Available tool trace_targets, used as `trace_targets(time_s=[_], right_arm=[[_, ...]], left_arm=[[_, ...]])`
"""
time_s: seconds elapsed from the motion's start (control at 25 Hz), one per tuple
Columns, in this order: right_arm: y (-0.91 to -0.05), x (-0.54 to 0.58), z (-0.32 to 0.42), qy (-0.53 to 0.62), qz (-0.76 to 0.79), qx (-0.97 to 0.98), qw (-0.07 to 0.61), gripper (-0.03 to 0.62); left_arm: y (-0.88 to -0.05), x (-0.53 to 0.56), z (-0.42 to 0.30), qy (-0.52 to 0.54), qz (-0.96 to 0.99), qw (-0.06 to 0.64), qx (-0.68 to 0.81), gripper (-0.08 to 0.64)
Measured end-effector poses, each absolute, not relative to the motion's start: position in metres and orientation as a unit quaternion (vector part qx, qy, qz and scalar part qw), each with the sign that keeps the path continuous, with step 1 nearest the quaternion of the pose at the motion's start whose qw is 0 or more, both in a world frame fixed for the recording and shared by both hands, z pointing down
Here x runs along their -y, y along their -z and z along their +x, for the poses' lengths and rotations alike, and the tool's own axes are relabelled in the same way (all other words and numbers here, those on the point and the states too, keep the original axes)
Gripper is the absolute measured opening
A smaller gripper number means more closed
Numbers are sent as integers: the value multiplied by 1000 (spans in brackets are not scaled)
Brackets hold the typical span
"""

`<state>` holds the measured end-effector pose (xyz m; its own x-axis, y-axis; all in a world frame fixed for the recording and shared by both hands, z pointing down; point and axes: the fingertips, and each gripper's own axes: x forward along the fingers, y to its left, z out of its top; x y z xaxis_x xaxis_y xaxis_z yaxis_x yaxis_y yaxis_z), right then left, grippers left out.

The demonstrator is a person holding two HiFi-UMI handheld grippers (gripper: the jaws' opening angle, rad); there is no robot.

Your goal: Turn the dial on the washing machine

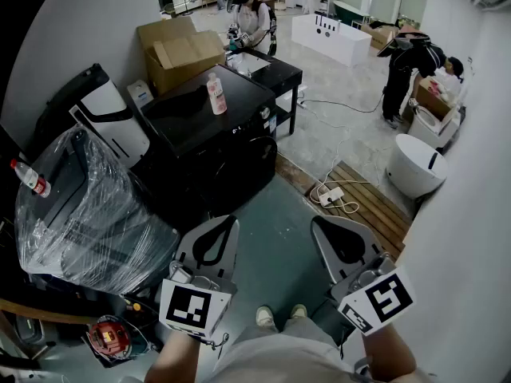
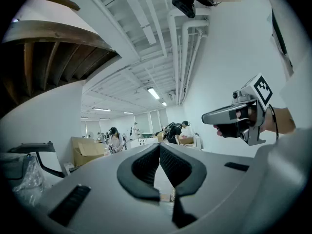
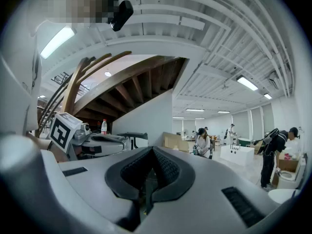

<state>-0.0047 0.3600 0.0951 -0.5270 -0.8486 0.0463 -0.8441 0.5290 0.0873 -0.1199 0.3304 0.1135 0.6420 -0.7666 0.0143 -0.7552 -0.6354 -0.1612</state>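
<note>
The black washing machine (image 1: 209,138) stands ahead of me in the head view, its front turned to the right; I cannot make out its dial for certain. My left gripper (image 1: 230,222) and right gripper (image 1: 317,223) are held low and level in front of my body, well short of the machine. In the left gripper view, the left gripper (image 2: 159,146) has its pads meeting at the tips with nothing between them. The right gripper (image 3: 153,149) is likewise shut and empty in its own view. Each gripper view shows the other gripper off to the side, apart.
A pink bottle (image 1: 215,94) stands on the machine's top. Cardboard boxes (image 1: 180,50) sit behind it, a plastic-wrapped appliance (image 1: 80,206) to its left. A wooden pallet (image 1: 369,202) with a power strip (image 1: 331,195) lies right, near a white tub (image 1: 415,167). People (image 1: 254,18) work farther back.
</note>
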Motion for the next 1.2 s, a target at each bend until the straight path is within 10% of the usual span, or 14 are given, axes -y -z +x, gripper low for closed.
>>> trace_targets(time_s=[0.96, 1.2], right_arm=[[-111, -317, 3, 24, 520, 853, 37, 28], [-129, -271, 15, 10, 513, 857, 42, 183]], left_arm=[[-129, -285, -131, 50, -905, 66, -418, 18], [-141, -246, -119, 57, -902, 62, -424, 18]])
